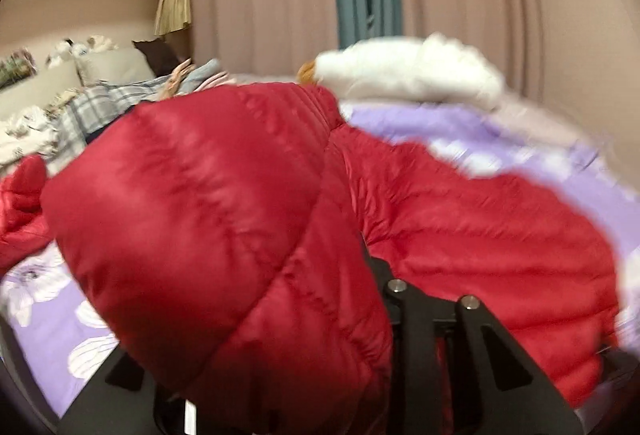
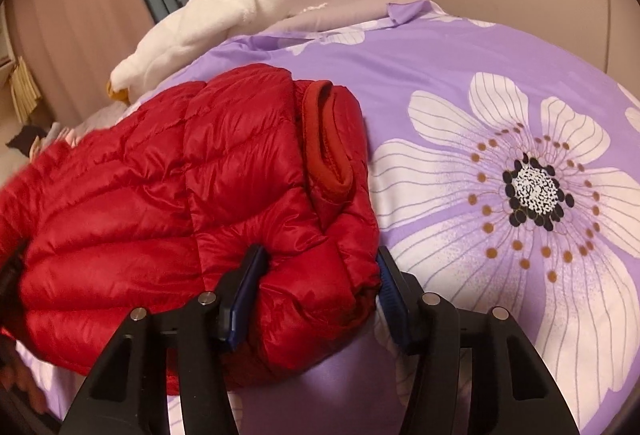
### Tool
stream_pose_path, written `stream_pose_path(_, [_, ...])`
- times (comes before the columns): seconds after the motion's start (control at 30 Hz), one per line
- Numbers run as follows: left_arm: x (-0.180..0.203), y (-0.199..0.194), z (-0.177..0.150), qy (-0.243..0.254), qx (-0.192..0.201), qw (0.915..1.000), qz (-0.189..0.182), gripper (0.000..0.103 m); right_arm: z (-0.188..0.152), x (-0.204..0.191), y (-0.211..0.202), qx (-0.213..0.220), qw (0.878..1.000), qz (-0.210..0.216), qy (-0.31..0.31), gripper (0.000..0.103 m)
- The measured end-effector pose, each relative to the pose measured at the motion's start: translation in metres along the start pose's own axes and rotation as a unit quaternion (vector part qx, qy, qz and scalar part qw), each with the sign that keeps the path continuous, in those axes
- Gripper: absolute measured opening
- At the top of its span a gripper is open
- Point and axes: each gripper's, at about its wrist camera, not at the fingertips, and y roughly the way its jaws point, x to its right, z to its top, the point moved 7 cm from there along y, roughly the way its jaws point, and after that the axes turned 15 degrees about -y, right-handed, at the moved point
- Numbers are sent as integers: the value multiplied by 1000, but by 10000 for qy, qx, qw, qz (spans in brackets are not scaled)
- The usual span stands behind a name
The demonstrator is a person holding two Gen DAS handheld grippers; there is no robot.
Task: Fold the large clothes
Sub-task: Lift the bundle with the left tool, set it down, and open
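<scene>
1. The red jacket (image 2: 192, 203) lay on the purple flowered bedcover (image 2: 500, 75), its length running left from the right gripper (image 2: 320, 291).
2. The right gripper pinched its near corner.
3. The left gripper (image 1: 434, 319) pinched another fold, lifted.

red quilted puffer jacket (image 2: 168, 203), bunched, on floral bedspread (image 2: 440, 67)

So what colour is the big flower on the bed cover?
White petals with a black-and-white speckled middle, on the purple bed cover. Right wrist view shows it best.
</scene>
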Motion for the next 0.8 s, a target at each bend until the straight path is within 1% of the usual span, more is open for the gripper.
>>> stream_pose_path(0.03, [3, -7, 6, -7, 5, 9999, -112, 31, -1, -1, 0, -4, 10000, -16, -13, 56])
stream_pose_path(0.07, [11, -16, 13, 68, 114, 9996, -264, 31, -1, -1, 0, -9, 10000, -29, -22, 56])
stream_pose_path(0.17, [32, -34, 23, 416, 414, 9972, -467, 31, -1, -1, 0, -12, 10000, -32, -17, 56])
stream_pose_path(0.2, [39, -41, 25, 474, 489, 9959, -593, 31, -1, -1, 0, -12, 10000, -30, -14, 56])
stream_pose_path(0.23, [47, -47, 25, 477, 507, 9943, -804, 31, -1, 0, 0, -14, 10000, -29, -15, 56])
stream_pose_path(0.3, [61, -56, 26, 493, 506, 9914, -1104, 31, -1, 0, 1, -24, 10000, -26, -11, 56])
stream_pose_path(0.37, [80, -62, 21, 561, 362, 9872, -1450, 33, -1, 0, 1, -29, 10000, -30, -15, 56])
stream_pose_path(0.43, [100, -62, 9, 716, 171, 9829, -1685, 35, -1, 0, 1, -22, 10000, -20, -8, 56])
stream_pose_path(0.47, [107, -60, 3, 755, 66, 9816, -1750, 36, -1, 0, 1, -13, 10000, 3, 10, 56])
stream_pose_path(0.53, [122, -54, -12, 733, -299, 9784, -1907, 37, -2, 3, 1, 32, 9999, 105, 98, 56])
stream_pose_path(0.6, [131, -44, -29, 674, -676, 9748, -2016, 37, -4, 7, -1, 116, 9991, 295, 268, 56])
stream_pose_path(0.63, [135, -41, -36, 705, -769, 9742, -2001, 38, -5, 9, -2, 168, 9983, 413, 380, 56])
stream_pose_path(0.67, [137, -39, -41, 789, -777, 9746, -1949, 38, -5, 10, -3, 208, 9975, 490, 458, 56])
stream_pose_path(0.73, [143, -41, -47, 1050, -593, 9748, -1876, 40, -6, 15, -6, 246, 9956, 651, 620, 54])
stream_pose_path(0.8, [148, -40, -49, 1124, -590, 9736, -1899, 50, -7, 21, -13, 200, 9959, 670, 576, 55])
